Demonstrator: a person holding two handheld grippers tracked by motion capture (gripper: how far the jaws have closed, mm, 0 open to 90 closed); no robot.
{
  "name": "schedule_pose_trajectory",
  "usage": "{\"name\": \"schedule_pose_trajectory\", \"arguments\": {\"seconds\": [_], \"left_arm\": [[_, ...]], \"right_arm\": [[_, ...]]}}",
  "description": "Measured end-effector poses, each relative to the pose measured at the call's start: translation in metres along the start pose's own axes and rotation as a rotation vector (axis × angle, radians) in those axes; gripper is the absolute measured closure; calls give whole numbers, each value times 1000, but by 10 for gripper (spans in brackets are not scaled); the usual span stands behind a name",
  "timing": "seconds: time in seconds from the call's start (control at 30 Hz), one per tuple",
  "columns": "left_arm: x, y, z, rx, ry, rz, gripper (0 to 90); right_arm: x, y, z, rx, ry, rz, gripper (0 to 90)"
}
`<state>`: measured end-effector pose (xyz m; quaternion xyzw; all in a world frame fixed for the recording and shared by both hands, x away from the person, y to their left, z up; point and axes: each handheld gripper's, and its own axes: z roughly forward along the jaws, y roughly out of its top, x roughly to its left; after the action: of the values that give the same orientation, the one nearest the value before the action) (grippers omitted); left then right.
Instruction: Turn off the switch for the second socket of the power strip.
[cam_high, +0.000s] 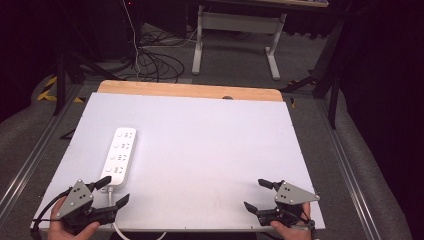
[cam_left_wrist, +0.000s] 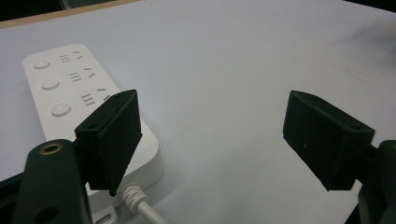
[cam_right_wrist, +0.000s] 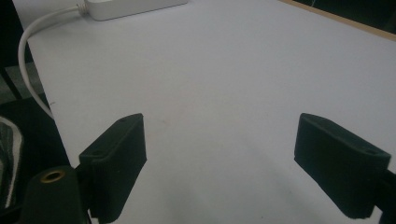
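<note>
Both jaws spread empty: the left hand-held gripper (cam_high: 114, 191) sits beside the white plastic power strip (cam_high: 121, 154), the right hand-held gripper (cam_high: 257, 195) over the white tabletop (cam_high: 210, 145).

Glossy white plastic power strip (cam_left_wrist: 70, 98) (smooth), matt white table (cam_high: 210, 145) — wooden edge

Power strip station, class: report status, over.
Left gripper open, empty, fingers beside the power strip. Right gripper open, empty, well apart. Power strip flat on the table, untouched. Nothing in the way.
</note>
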<state>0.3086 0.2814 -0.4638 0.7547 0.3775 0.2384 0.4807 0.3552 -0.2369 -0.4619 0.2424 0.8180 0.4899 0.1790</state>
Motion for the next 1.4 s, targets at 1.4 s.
{"name": "schedule_pose_trajectory", "arguments": {"seconds": [1.4], "left_arm": [[1,24,-5,39,48,36,318]], "right_arm": [[0,-1,6,27,42,7,178]]}}
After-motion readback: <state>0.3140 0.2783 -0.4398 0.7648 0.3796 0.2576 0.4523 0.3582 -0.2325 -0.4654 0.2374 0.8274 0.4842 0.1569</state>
